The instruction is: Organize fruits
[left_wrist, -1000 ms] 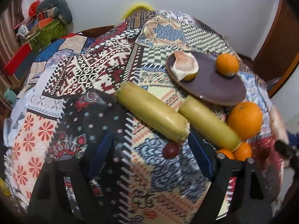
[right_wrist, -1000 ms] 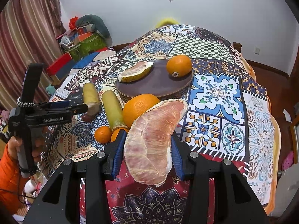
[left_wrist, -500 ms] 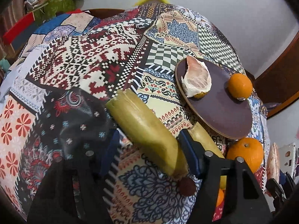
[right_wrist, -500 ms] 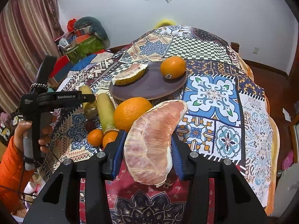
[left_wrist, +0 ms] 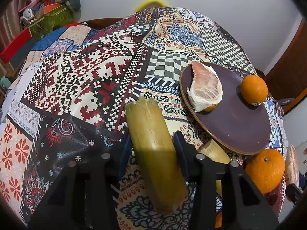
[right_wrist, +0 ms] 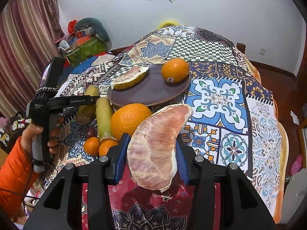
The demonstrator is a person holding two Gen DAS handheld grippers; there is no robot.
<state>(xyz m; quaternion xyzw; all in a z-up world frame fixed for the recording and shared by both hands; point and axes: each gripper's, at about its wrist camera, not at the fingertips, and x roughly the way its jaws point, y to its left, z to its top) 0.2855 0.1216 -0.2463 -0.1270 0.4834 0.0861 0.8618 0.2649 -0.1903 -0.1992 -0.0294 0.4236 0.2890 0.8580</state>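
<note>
Left tongs (left_wrist: 153, 145) are clamped on a yellow-green cane stalk (left_wrist: 151, 145), which lies between the blue pads and points toward 12 o'clock over the patterned tabletop (left_wrist: 76, 80). Right tongs (right_wrist: 151, 153) grip a peeled pomelo segment (right_wrist: 157, 145), held above the tabletop just beside a large orange (right_wrist: 128, 118) at its 10 o'clock. The brown plate (right_wrist: 151, 92), at 12 o'clock from the right tongs, carries a second pomelo piece (right_wrist: 128, 78) and an orange (right_wrist: 174, 70); another cane stalk (right_wrist: 103, 117) and two small oranges (right_wrist: 92, 145) lie at the plate's 7 o'clock.
</note>
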